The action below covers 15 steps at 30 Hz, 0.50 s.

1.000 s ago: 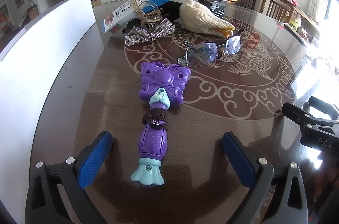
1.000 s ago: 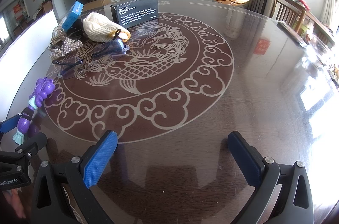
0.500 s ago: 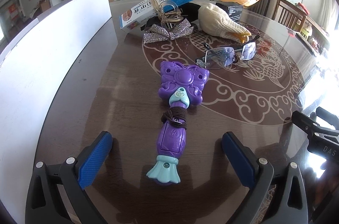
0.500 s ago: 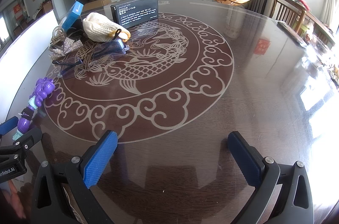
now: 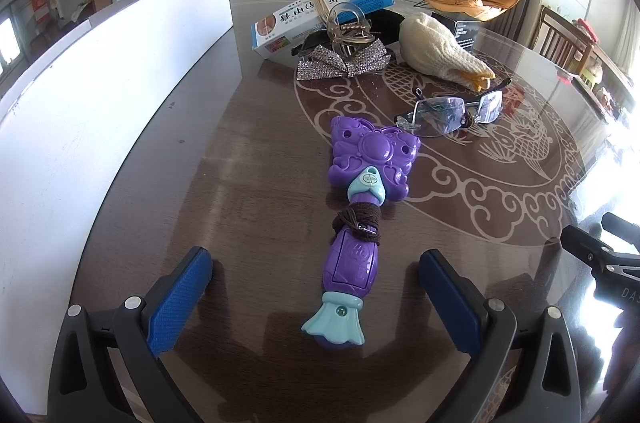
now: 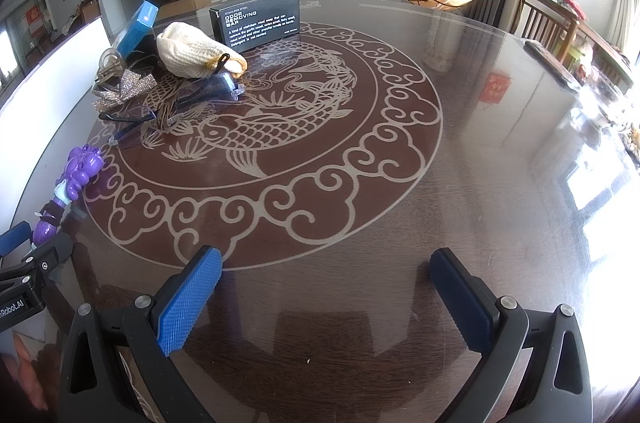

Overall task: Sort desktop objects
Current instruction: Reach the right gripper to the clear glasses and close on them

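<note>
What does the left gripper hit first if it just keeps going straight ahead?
The purple toy wand. Its teal base already lies between the open fingers of the left gripper, handle pointing away, so the palm would meet that base first. How high the gripper sits above the table is unclear.

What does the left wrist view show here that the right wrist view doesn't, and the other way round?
Only the left wrist view shows the open left gripper straddling the wand handle, and the printed face of the blue-white box.

Only the right wrist view shows the open right gripper over bare table, and the black box's label.

Both show the wand, glasses, knit pouch and glitter bow.
</note>
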Motion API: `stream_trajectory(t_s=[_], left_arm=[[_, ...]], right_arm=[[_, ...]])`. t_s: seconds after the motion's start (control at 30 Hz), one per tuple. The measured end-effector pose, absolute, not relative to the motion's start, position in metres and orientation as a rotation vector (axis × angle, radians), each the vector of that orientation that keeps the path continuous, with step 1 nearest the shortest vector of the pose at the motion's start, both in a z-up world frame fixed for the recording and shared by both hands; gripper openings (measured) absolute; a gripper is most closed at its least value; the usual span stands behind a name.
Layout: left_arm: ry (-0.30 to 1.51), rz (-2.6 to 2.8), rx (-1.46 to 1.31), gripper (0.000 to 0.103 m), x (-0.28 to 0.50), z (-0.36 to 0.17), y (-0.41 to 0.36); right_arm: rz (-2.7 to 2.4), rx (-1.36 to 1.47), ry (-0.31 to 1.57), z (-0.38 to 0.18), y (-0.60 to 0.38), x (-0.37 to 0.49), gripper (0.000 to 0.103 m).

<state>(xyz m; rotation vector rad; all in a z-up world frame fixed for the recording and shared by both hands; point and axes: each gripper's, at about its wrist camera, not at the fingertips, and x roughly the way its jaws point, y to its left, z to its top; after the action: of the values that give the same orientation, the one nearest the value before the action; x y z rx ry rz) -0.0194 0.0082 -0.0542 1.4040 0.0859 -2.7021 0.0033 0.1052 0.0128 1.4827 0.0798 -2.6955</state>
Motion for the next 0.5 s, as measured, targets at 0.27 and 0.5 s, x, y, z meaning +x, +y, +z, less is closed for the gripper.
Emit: stream_trajectory(t_s=[0.27,0.5], left_arm=[[0.083,-2.699,1.398,0.103,-0.019,-0.055,0.008],[0.088,-2.702,1.398,0.103,-0.021,-0.056,0.007]], right_arm=[[-2.719,1.408,0.032,0.051,0.088,-0.086,0.103],[-2.704,1.526,-0.02,0.035,0.074,-0.156,0.103]])
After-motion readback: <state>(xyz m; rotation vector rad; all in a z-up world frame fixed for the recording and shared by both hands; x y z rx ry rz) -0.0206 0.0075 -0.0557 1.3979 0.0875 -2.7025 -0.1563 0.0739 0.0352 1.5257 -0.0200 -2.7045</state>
